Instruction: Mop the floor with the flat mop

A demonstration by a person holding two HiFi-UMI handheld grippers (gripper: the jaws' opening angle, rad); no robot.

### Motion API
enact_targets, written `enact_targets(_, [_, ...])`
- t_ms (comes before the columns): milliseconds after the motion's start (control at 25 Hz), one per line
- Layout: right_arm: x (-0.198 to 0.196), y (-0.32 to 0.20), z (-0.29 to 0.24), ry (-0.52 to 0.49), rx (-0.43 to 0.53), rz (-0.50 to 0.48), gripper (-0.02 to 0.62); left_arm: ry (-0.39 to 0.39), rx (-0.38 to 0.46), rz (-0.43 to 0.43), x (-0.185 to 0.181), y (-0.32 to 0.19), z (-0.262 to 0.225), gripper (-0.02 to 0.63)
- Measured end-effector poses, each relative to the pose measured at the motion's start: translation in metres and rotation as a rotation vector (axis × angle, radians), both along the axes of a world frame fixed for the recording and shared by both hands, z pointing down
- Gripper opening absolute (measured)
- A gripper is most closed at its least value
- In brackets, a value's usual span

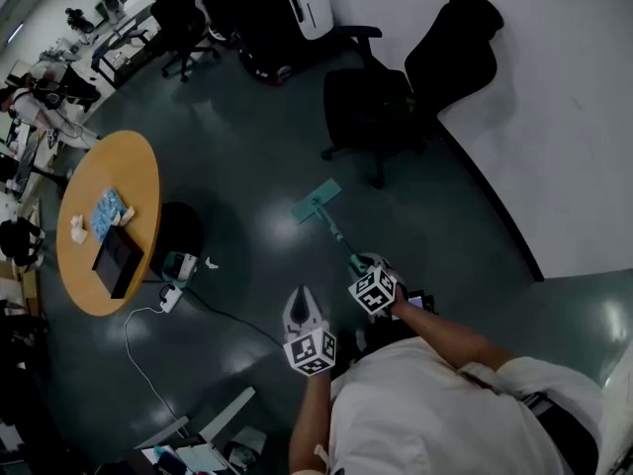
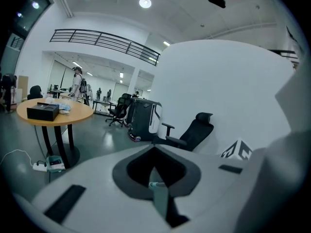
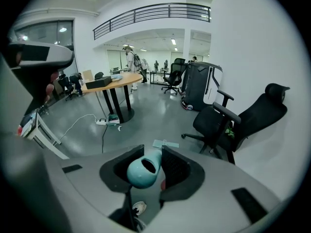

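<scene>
**Flat mop held in one gripper, pad resting on a shiny office floor**

Seen from above, the right gripper (image 1: 364,265) had its jaws clamped on the teal end of the handle (image 3: 144,168) of the flat mop (image 1: 331,224). Holding it there probably let the pole be steered from its top. The left gripper (image 1: 301,301) hung just beside it and closer in. Its jaws were drawn together on nothing, and it seemed to take no part in the hold. From the right gripper the thin pole sloped down and away to the pad (image 1: 317,203). This pale teal rectangle lay flat on the floor (image 1: 247,156), in open space between the bench and a chair.

The floor was smooth, dark grey-green and glossy enough to mirror the ceiling lights, so wet streaks would likely be hard to spot. To the left, a round wooden bench (image 1: 138,161) carried a dark box (image 2: 43,111) and a blue packet (image 1: 107,209). A power strip (image 1: 169,299) and a white cable (image 1: 138,339) lay at its foot, a likely snag for the pad. Beyond the pad, a black office chair (image 1: 391,102) stood against a white wall (image 1: 554,87). Farther off were desks, more chairs and a standing person (image 2: 77,84).
</scene>
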State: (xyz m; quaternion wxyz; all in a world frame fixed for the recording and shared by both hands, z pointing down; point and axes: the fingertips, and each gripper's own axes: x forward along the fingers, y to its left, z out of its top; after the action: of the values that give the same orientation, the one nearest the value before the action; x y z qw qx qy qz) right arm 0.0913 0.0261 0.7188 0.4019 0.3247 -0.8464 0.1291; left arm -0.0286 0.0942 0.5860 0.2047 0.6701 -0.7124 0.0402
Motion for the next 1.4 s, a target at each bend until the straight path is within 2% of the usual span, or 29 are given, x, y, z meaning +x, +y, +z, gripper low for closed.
enact_targets(120, [-0.01,-0.02,0.001,-0.005,-0.004,0.006,0.117,0.001,-0.007,0.0,-0.009,-0.024,0.003,0.005])
enact_targets(280, [-0.044,-0.06,0.01,0.0,0.002,0.001,0.117,0.007,0.001,0.012,-0.036,-0.069,0.013,0.005])
enact_targets(680, [-0.155,-0.203,0.006,-0.016,0.024,0.042,0.117,0.034,-0.014,0.026,-0.148,-0.196,0.035,0.005])
enact_targets(880, [-0.208,-0.27,0.017,-0.012,0.039,0.039,0.117,0.039,0.0,0.044,-0.189,-0.246,0.039,0.005])
enact_targets(1120, [-0.248,-0.33,0.038,0.001,0.056,0.023,0.117,0.06,-0.024,0.031,-0.216,-0.272,0.062,0.005])
enact_targets(1400, [-0.273,-0.378,0.07,0.027,0.052,0.043,0.117,0.065,-0.051,0.019,-0.232,-0.271,0.079,0.005])
